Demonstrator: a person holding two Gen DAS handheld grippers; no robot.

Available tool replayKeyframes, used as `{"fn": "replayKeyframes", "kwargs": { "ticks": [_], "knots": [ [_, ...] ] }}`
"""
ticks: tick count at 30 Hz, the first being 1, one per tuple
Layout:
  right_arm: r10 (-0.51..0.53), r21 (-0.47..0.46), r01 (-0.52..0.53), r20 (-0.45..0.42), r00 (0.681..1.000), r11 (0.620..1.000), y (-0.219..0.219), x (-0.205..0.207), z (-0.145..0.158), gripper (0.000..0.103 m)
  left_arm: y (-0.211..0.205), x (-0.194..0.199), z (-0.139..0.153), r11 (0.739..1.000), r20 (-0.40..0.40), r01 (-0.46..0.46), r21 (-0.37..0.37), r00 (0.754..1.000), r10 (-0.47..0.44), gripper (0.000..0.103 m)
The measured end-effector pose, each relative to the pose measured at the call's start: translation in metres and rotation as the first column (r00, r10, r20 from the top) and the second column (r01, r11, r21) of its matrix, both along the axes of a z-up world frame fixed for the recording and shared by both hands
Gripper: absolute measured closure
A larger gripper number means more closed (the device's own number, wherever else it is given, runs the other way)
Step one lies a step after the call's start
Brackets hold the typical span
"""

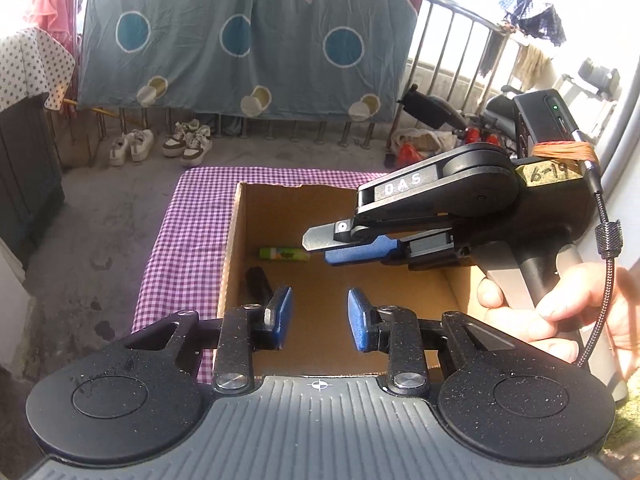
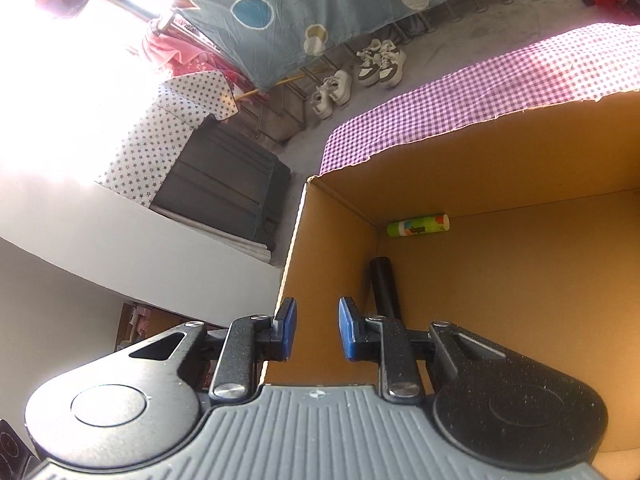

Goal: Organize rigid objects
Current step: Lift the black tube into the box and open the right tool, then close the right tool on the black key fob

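An open cardboard box [image 1: 264, 216] stands on a purple checked cloth [image 1: 188, 232]. Inside lie a green tube [image 1: 283, 254] along the far wall and a black cylinder [image 1: 258, 284] along the left wall; both also show in the right wrist view, the tube [image 2: 418, 225] and the cylinder [image 2: 385, 290]. My left gripper [image 1: 319, 318] is open and empty above the box's near edge. My right gripper [image 2: 317, 328] is open and empty, tilted over the box's left wall [image 2: 320, 248]. It also shows in the left wrist view [image 1: 344, 246], reaching in from the right.
The checked cloth [image 2: 460, 104] covers a low table on a concrete floor. Shoes [image 1: 160, 144] stand by a railing hung with a blue blanket [image 1: 240, 40]. A dark cabinet [image 1: 28, 176] stands at the left. A scooter [image 1: 480, 128] is parked at the back right.
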State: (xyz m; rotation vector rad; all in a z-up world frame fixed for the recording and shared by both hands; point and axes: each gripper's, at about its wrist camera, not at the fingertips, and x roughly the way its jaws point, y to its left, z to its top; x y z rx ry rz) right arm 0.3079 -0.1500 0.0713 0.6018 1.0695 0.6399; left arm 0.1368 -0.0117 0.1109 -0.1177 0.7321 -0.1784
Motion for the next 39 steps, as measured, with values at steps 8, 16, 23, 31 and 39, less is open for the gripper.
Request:
{"fn": "replayKeyframes", "kwargs": {
  "ticks": [8,16,23,31,39],
  "knots": [
    [-0.018,0.140,0.000,0.128,0.992,0.990,-0.062,-0.097,0.047,0.078,-0.005,-0.038,0.006,0.998,0.056,0.070,-0.006,0.996,-0.069,0.068],
    [-0.164,0.185,0.142,0.106,0.981,0.972,-0.129,-0.200,-0.002,0.077,-0.042,-0.065,-0.041,0.961,-0.037,0.277,-0.019,0.960,-0.277,0.062],
    [-0.318,0.197,0.340,-0.135,0.938,0.920,-0.148,-0.218,-0.102,0.077,-0.096,-0.065,-0.101,0.925,-0.142,0.368,0.094,0.925,-0.353,0.062],
    [-0.303,0.143,0.334,-0.200,0.932,0.932,-0.138,-0.203,-0.132,0.077,-0.125,-0.044,-0.133,0.904,-0.221,0.390,0.175,0.910,-0.350,0.062],
    [-0.308,0.143,0.342,-0.216,0.927,0.929,-0.143,-0.189,-0.145,0.077,-0.137,-0.034,-0.137,0.895,-0.244,0.406,0.186,0.901,-0.358,0.061]
  ]
}}
